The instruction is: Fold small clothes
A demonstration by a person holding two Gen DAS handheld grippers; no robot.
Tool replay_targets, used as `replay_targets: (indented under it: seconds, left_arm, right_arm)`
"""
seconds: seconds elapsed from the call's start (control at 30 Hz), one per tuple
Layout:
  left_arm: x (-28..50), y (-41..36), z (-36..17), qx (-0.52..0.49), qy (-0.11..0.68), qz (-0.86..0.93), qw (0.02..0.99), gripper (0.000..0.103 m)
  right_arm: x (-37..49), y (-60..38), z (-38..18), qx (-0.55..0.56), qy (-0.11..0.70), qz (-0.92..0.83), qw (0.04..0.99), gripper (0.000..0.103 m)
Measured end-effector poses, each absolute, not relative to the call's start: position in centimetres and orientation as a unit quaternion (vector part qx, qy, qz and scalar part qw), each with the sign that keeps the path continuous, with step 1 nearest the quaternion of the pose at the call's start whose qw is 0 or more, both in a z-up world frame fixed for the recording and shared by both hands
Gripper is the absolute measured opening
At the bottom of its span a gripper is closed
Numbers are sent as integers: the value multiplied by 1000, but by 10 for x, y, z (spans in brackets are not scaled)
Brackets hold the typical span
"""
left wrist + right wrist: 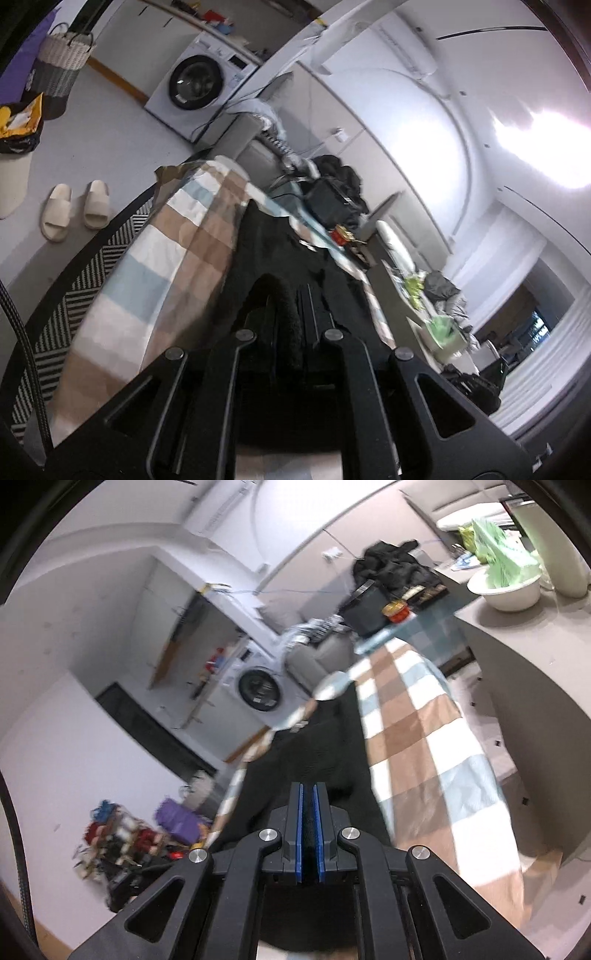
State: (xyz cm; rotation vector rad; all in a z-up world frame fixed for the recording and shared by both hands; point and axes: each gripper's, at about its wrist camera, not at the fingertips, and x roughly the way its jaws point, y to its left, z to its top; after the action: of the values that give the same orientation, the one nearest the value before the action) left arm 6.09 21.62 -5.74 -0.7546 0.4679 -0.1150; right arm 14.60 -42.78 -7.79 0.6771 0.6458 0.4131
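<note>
Currently, your left tool (pixel 291 295) and right tool (pixel 309 801) are each clamped narrow on an edge of the black garment (pixel 273 243), apparently to carry that edge over the checked bench cover (pixel 417 738) for a fold. Beyond, a white bowl (pixel 506 594) holds a green bag (pixel 498 554).

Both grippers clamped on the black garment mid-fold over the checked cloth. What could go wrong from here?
1. The left gripper holds only a thin bunched edge of the black garment; it may slip out mid-carry.
2. The right gripper pinches fabric close above the checked cloth; it may snag and drag the cloth.
3. The red tin and black box sit at the cloth's far end; a dragged cloth might shift them.
</note>
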Motion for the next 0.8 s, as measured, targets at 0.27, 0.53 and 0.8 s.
replay_targets:
  seconds: [0.27,0.53,0.8]
  left_arm:
    - [151,229,-98,-378,328,9,866,42]
    - [126,253,-119,-394,341,45,852,59]
    - [120,232,-119,-415,357,-5,837,59]
  right_arm:
    - [213,-444,-107,373,359,144,844,31]
    - [209,-445,-122,309,432,134,837,52]
    - [208,-406,-127,338,446,211,802,59]
